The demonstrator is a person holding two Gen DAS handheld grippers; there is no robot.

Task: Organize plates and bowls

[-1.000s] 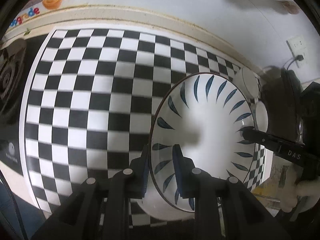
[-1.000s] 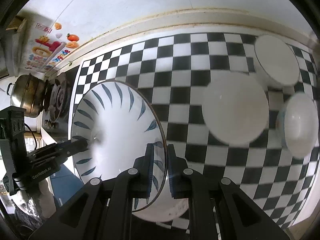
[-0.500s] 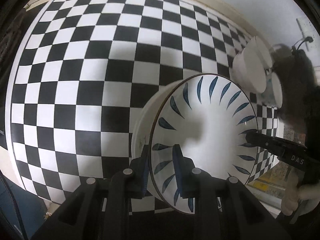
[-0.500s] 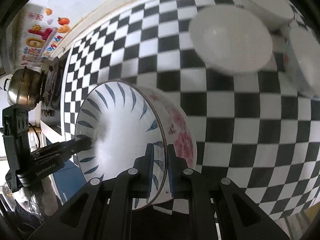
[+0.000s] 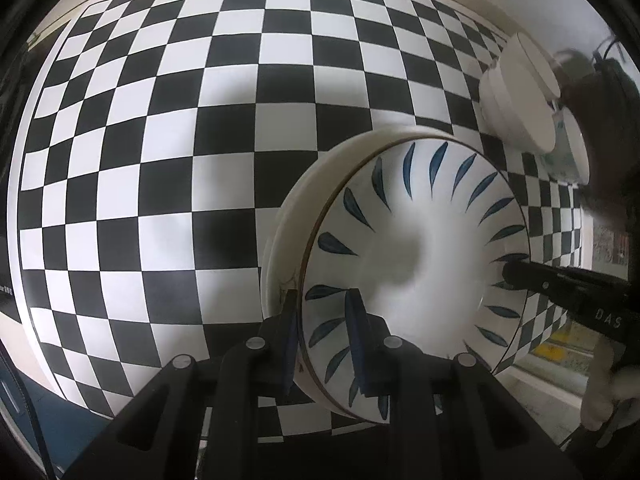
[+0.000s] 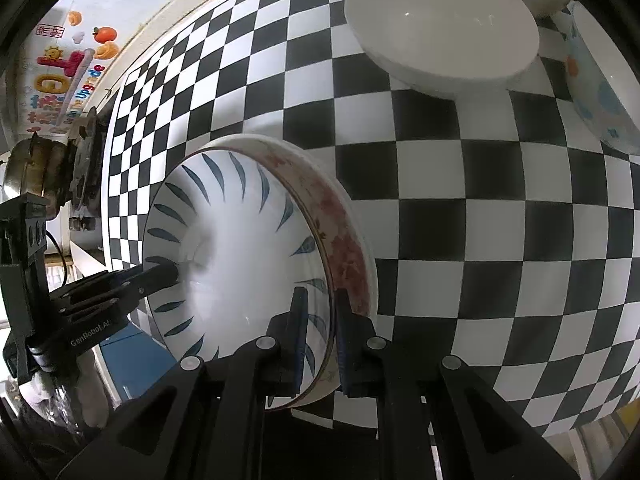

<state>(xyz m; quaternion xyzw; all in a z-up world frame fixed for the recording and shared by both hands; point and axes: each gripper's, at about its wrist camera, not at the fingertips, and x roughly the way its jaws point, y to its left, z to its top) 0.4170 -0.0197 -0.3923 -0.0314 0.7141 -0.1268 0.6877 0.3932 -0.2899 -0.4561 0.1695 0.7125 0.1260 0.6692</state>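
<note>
A white bowl with blue leaf marks (image 5: pixel 420 248) is held by both grippers at opposite rims. My left gripper (image 5: pixel 324 336) is shut on its near rim; the right gripper's finger shows at the far rim (image 5: pixel 560 284). In the right wrist view my right gripper (image 6: pixel 320 332) is shut on the same bowl (image 6: pixel 240 256), which sits inside a bowl with red flower marks (image 6: pixel 348 240) on the checkered cloth. The left gripper shows at the far rim in that view (image 6: pixel 120 284).
A plain white bowl (image 6: pixel 440 28) and a bowl with blue and orange dots (image 6: pixel 600 92) stand further right on the checkered tablecloth (image 6: pixel 500 240). A stack of white bowls (image 5: pixel 516 100) shows in the left view. A stove with a pot (image 6: pixel 36 168) is at the left.
Both grippers have lowered the blue-leaf bowl towards the table; it now sits nested in the red-flowered bowl. The cameras are closer to the cloth.
</note>
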